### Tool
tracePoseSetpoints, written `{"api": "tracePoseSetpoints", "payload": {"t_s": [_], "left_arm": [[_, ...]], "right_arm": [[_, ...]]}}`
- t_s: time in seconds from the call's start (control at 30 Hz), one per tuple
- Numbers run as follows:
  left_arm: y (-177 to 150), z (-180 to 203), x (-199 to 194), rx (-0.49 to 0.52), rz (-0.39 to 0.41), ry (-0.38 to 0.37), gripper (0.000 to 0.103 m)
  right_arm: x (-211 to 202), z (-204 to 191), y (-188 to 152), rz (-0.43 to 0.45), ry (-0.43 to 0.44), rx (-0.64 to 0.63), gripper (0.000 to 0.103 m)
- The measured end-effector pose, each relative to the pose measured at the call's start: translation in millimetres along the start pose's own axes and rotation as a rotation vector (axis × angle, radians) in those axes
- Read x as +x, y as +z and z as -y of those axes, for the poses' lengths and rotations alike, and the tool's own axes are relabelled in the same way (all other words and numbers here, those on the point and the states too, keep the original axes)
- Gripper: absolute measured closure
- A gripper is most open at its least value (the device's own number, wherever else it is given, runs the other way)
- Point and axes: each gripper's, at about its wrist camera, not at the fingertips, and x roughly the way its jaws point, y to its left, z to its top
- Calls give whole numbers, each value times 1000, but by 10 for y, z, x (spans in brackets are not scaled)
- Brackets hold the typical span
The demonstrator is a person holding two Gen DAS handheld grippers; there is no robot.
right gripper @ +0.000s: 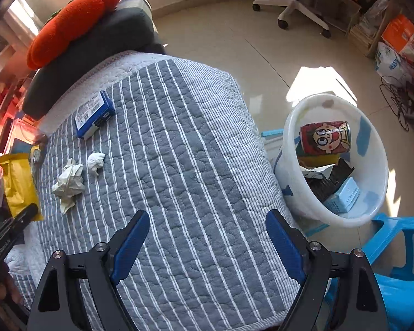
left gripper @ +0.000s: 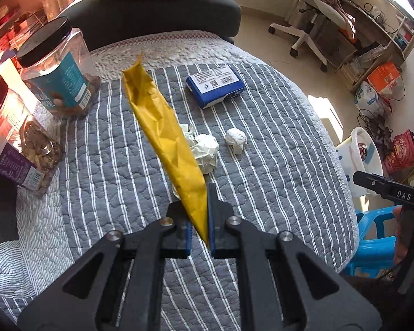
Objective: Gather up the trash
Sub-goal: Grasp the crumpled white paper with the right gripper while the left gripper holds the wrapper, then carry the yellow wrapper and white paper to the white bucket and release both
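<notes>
My left gripper (left gripper: 200, 215) is shut on a crumpled yellow wrapper (left gripper: 162, 132) and holds it above the grey striped quilt (left gripper: 276, 151); the wrapper also shows in the right wrist view (right gripper: 19, 184). Two crumpled white paper balls lie on the quilt: a larger one (left gripper: 207, 151) (right gripper: 69, 184) and a smaller one (left gripper: 236, 139) (right gripper: 96, 161). A blue tissue pack (left gripper: 215, 85) (right gripper: 95, 115) lies further back. My right gripper (right gripper: 207, 237) is open and empty over the quilt's right part. The white trash bucket (right gripper: 372, 193) beside it holds a red can and boxes.
Two clear snack jars (left gripper: 58, 69) (left gripper: 16, 143) stand at the quilt's left. A dark cushion with an orange plush (right gripper: 74, 19) is at the back. A blue plastic stool (right gripper: 400, 275) stands by the bucket. An office chair (left gripper: 312, 16) and clutter line the far wall.
</notes>
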Motion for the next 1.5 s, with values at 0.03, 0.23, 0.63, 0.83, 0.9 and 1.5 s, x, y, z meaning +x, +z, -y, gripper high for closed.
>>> {"api": "tracePoseSetpoints", "payload": {"t_s": [0.03, 0.23, 0.63, 0.83, 0.9, 1.5], "left_arm": [[-29, -93, -2, -11, 0, 10, 93], [-172, -474, -11, -72, -21, 38, 93], [-285, -820, -38, -79, -39, 44, 93], [-331, -864, -28, -84, -53, 36, 93], [-347, -866, -35, -83, -57, 34, 93], [-246, -288, -156, -19, -13, -41, 93]], "right_arm": [[34, -104, -1, -2, 10, -8, 16], [306, -807, 0, -12, 52, -88, 16], [839, -2001, 122, 7, 183, -202, 16], [1073, -2281, 111, 25, 184, -229, 19], [1174, -2316, 103, 3, 197, -237, 45], [290, -1641, 93, 103, 254, -183, 52]]}}
